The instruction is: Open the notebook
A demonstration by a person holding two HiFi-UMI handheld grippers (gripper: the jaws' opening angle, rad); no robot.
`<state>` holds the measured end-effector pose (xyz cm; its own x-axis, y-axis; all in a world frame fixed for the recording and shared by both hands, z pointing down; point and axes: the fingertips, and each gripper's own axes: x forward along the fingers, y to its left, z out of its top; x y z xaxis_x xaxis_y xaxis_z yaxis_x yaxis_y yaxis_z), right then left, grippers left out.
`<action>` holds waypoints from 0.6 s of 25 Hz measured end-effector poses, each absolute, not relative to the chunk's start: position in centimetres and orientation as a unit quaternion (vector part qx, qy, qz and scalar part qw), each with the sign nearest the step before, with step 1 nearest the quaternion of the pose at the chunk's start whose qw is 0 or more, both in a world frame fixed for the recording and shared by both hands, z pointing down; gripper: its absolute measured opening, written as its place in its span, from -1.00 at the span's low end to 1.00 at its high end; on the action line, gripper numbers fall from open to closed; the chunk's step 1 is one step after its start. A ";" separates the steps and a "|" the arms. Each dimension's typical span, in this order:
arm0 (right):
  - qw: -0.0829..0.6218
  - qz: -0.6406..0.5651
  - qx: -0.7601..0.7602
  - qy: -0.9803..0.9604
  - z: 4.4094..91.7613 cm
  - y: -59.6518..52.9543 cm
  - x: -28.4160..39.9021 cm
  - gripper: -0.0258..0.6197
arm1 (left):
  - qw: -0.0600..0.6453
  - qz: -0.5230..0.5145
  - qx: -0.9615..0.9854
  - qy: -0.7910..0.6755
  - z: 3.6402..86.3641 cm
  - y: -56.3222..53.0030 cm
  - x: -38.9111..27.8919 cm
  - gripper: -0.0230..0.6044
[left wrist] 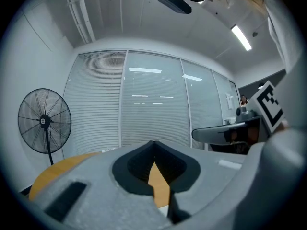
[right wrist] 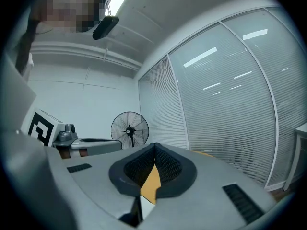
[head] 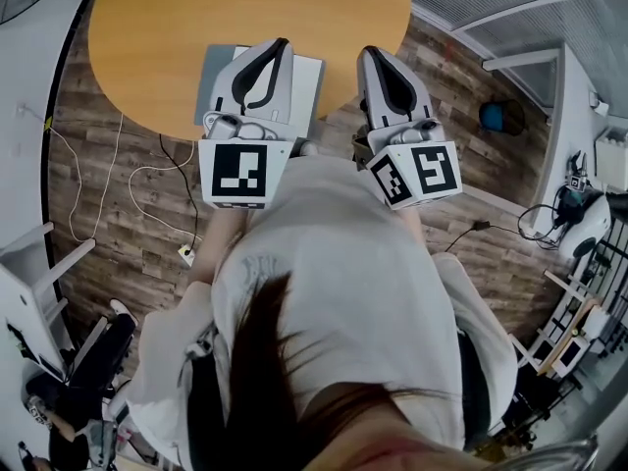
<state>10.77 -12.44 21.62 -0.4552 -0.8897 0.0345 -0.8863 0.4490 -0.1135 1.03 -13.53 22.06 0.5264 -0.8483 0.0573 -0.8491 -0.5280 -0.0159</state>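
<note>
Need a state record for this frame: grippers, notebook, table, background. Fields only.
left gripper: jaws together, nothing between them, held level above the notebook
right gripper: jaws together, nothing between them, at the table's near edge, right of the notebook
notebook: grey cover, flat on the table, looks closed, partly hidden by the left gripper
table: round, orange top
background: pedestal fan, glass wall with blinds
task state: notebook not yet opened
</note>
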 end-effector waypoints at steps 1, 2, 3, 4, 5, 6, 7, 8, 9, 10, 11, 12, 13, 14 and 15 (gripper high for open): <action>0.015 -0.057 -0.523 0.850 21.6 -12.5 10.8 -0.92 | 0.008 0.029 0.874 -0.486 22.1 -13.6 1.0 -0.87; 0.015 -0.057 -0.524 0.850 21.6 -12.6 10.9 -0.92 | 0.008 0.030 0.873 -0.486 22.1 -13.6 1.0 -0.87; 0.014 -0.056 -0.525 0.849 21.6 -12.6 10.9 -0.92 | 0.009 0.029 0.873 -0.486 22.1 -13.7 0.9 -0.87; 0.014 -0.056 -0.526 0.848 21.6 -12.6 11.0 -0.92 | 0.009 0.028 0.873 -0.487 22.1 -13.7 0.9 -0.87; 0.014 -0.056 -0.527 0.848 21.6 -12.7 11.0 -0.92 | 0.008 0.027 0.873 -0.487 22.1 -13.7 0.8 -0.87; 0.013 -0.056 -0.528 0.848 21.7 -12.7 11.0 -0.92 | 0.007 0.027 0.873 -0.487 22.1 -13.8 0.8 -0.87; 0.012 -0.057 -0.528 0.847 21.8 -12.7 11.1 -0.92 | 0.007 0.027 0.873 -0.487 22.1 -13.8 0.7 -0.87; 0.011 -0.057 -0.528 0.847 21.8 -12.7 11.1 -0.92 | 0.008 0.028 0.872 -0.488 22.2 -13.9 0.7 -0.87; 0.010 -0.058 -0.528 0.847 21.9 -12.8 11.1 -0.92 | 0.009 0.029 0.872 -0.489 22.3 -13.9 0.7 -0.87; 0.010 -0.058 -0.528 0.847 22.0 -12.9 11.2 -0.92 | 0.009 0.029 0.872 -0.489 22.3 -14.0 0.6 -0.87; 0.009 -0.059 -0.528 0.847 22.0 -12.9 11.2 -0.92 | 0.010 0.030 0.871 -0.490 22.4 -14.1 0.6 -0.87; 0.008 -0.059 -0.527 0.847 22.0 -13.0 11.2 -0.92 | 0.012 0.030 0.871 -0.491 22.4 -14.2 0.5 -0.87; 0.008 -0.059 -0.527 0.848 22.1 -13.0 11.2 -0.92 | 0.013 0.030 0.870 -0.491 22.5 -14.2 0.4 -0.87; 0.007 -0.059 -0.527 0.848 22.1 -13.0 11.2 -0.92 | 0.014 0.031 0.870 -0.492 22.5 -14.2 0.3 -0.87; 0.006 -0.058 -0.527 0.848 22.2 -13.0 11.2 -0.92 | 0.014 0.031 0.869 -0.493 22.5 -14.2 0.2 -0.87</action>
<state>11.25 -13.03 22.18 -0.4439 -0.8946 0.0517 -0.8932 0.4371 -0.1052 0.25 -14.21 22.49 0.5123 -0.8562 0.0671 -0.8579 -0.5138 -0.0068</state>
